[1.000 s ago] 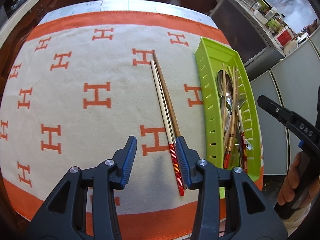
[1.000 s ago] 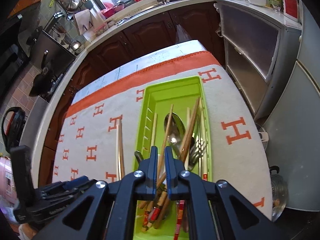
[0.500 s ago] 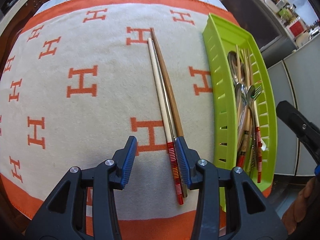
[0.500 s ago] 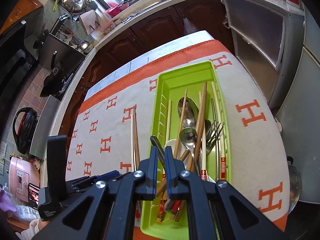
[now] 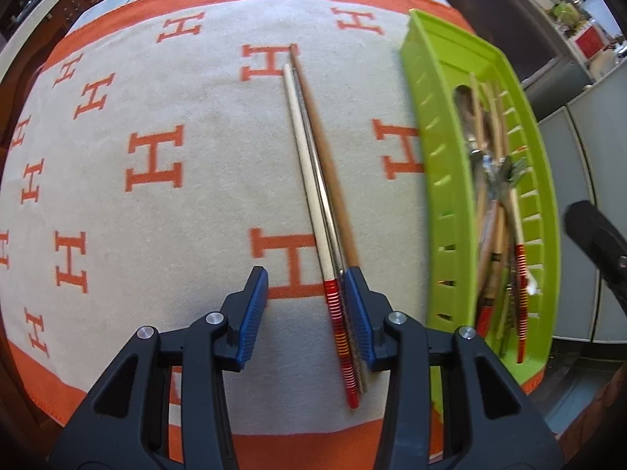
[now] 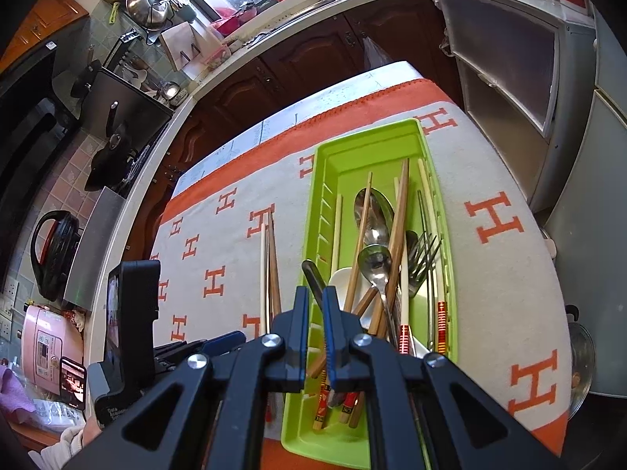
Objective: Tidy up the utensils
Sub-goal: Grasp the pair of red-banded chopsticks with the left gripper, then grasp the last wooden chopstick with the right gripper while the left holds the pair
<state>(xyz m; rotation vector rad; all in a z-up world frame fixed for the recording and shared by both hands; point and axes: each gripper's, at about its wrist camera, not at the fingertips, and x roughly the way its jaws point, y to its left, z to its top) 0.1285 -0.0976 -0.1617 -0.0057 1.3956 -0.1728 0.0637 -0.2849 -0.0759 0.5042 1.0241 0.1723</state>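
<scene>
Three chopsticks [image 5: 313, 164] lie side by side on the cloth: a white one with a red-striped end, a metal one and a brown one. My left gripper [image 5: 305, 297] is open low over their near ends. The striped end lies between the fingers, right beside the right pad [image 5: 358, 309]; the left pad is well clear of it. A green tray [image 6: 313, 211] holds spoons, forks and more chopsticks [image 6: 395, 235]. My right gripper [image 6: 315, 297] is shut with nothing in it, above the tray's near left end. The same chopsticks [image 6: 270, 258] and tray [image 5: 431, 180] appear in both views.
An orange-bordered cloth with orange H marks [image 5: 156, 160] covers the table. Dark cabinets [image 6: 313, 51] and a counter with pots stand beyond the far edge. Grey cabinet doors [image 6: 505, 62] stand to the right. The left gripper's black body [image 6: 133, 313] is at the tray's left.
My left gripper has sunk toward the cloth, and the chopsticks' near ends now sit between its fingers by the right pad. The right gripper tilted slightly and stays shut over the tray.
</scene>
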